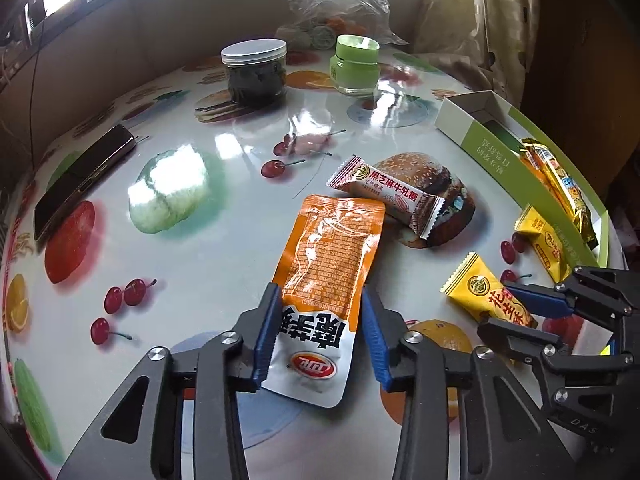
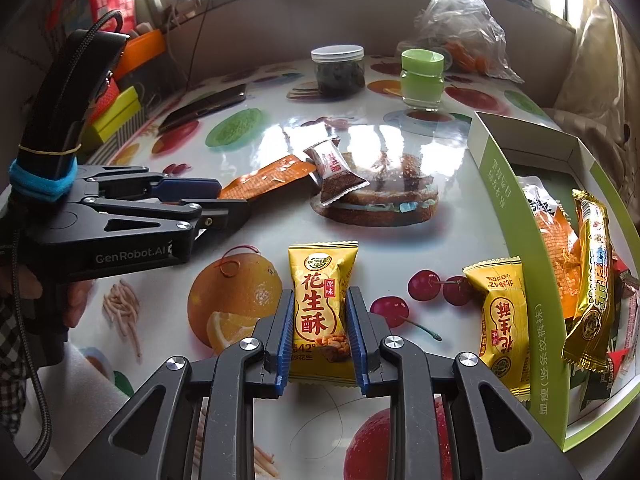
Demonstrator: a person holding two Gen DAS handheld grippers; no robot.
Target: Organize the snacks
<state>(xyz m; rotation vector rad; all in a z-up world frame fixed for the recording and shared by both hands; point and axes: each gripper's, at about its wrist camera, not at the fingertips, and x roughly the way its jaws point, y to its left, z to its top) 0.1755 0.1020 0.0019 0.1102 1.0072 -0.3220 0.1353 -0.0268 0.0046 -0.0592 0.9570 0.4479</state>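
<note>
My left gripper (image 1: 320, 320) has its jaws around the lower half of an orange-and-white snack pouch (image 1: 324, 264) that lies on the table, with the blue pads touching its sides. My right gripper (image 2: 320, 332) has its jaws against both sides of a yellow peanut-candy packet (image 2: 322, 304), also lying on the table. A brown sesame-candy packet (image 1: 386, 196) lies beyond the pouch. A second yellow packet (image 2: 502, 316) leans against the green-and-white box (image 2: 516, 216), which holds several snacks.
The table has a glossy fruit-print cover (image 1: 200, 240). A dark jar with a white lid (image 1: 254, 72), a green-lidded jar (image 1: 354, 66) and a plastic bag (image 1: 344, 4) stand at the back. A phone (image 1: 80, 180) lies at the left.
</note>
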